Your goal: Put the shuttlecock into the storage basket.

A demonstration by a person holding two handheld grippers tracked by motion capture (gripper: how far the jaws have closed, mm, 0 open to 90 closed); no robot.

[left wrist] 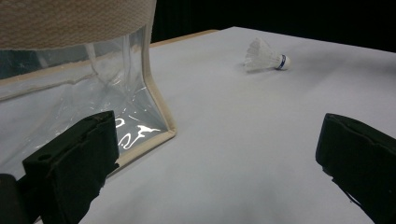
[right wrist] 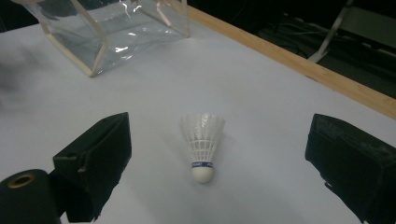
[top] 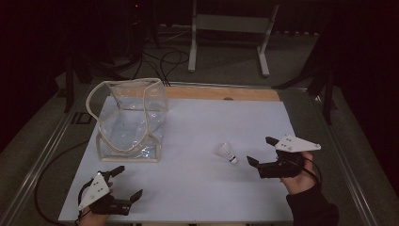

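From the high view I have the right gripper (top: pixel 259 150) near the right edge of the white table (top: pixel 197 188), its black jaws spread wide and pointing left toward the small white feathered shuttlecock with a blue band around its cork tip (top: pixel 227 153). The shuttlecock lies on its side on the bare tabletop, right of centre, just beside my right jaws but not touching them. In the right gripper view the shuttlecock (right wrist: pixel 201 144) sits between the two jaws and a little ahead of them, cork end toward me, feather skirt pointing away, with open table on both sides of it.

My left gripper (top: pixel 126 182) is at the near left corner of the table, jaws also spread wide and holding nothing. Just beyond it stands the clear plastic pouch with cream fabric edging (top: pixel 131 120), upright on the far left part of the table, its top open and its rim sagging unevenly. In the left gripper view the pouch (left wrist: pixel 84 79) fills the left side, its near bottom corner just beside my left-hand jaw; I cannot tell whether they touch. The shuttlecock (left wrist: pixel 264 57) shows far off across the table, well apart from the pouch.

A strip of bare wood (top: pixel 221 93) runs along the far edge of the table.
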